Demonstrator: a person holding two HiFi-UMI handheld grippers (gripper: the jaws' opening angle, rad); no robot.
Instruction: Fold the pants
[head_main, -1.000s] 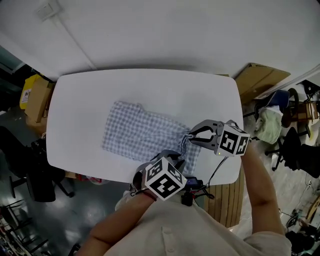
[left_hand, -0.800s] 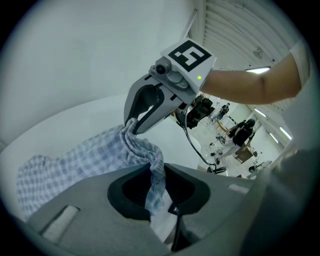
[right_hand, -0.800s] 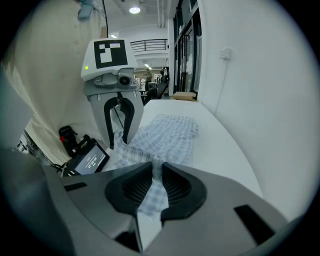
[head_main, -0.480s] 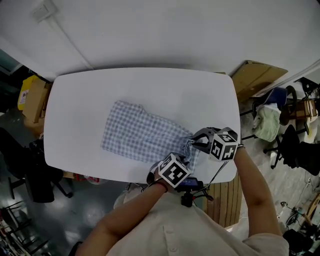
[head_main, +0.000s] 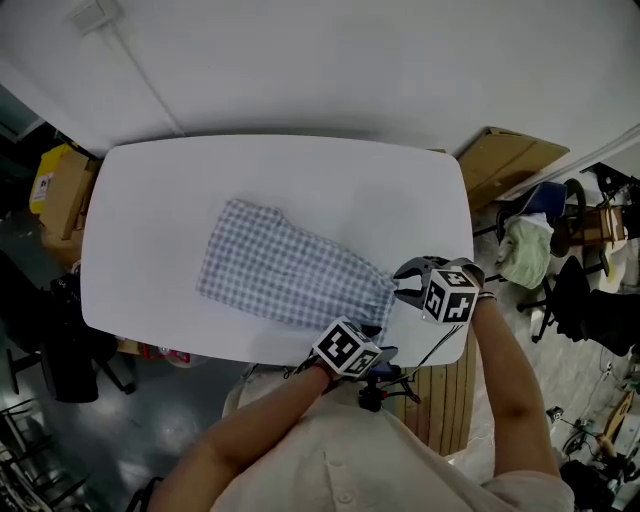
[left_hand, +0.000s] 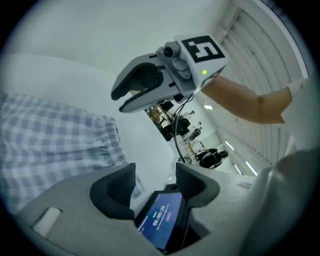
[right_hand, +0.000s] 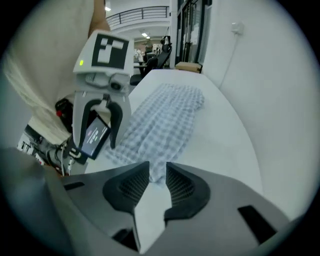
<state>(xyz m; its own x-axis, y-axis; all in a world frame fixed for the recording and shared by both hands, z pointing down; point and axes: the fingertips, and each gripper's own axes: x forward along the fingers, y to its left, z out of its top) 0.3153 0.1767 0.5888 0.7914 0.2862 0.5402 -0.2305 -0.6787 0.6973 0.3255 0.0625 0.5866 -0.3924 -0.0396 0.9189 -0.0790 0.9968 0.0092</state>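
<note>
Pants (head_main: 285, 268): flat across my bench (head_main: 150, 190), gathered waistband end at 4 o'clock.
Left gripper (left_hand: 155, 176): jaws just opened wide, nothing between them.
Right gripper (right_hand: 157, 175): jaws just opened, narrowly parted, waistband edge at the tips, unpinched.
My reading: both are letting go so the cloth lies smooth for folding.

We see the pants (head_main: 280, 270) lying flat on the table (head_main: 150, 200). They slant from its middle left toward the near right corner, and their end stops just before the edge. Behind the table is the wall (head_main: 350, 60). Left of the table, on the floor, stand cardboard boxes (head_main: 60, 195). At its far right corner we find a flat cardboard sheet (head_main: 505, 160), and further right some chairs (head_main: 570, 290). A small screen (left_hand: 161, 218) sits just off the near edge, by the right corner.
</note>
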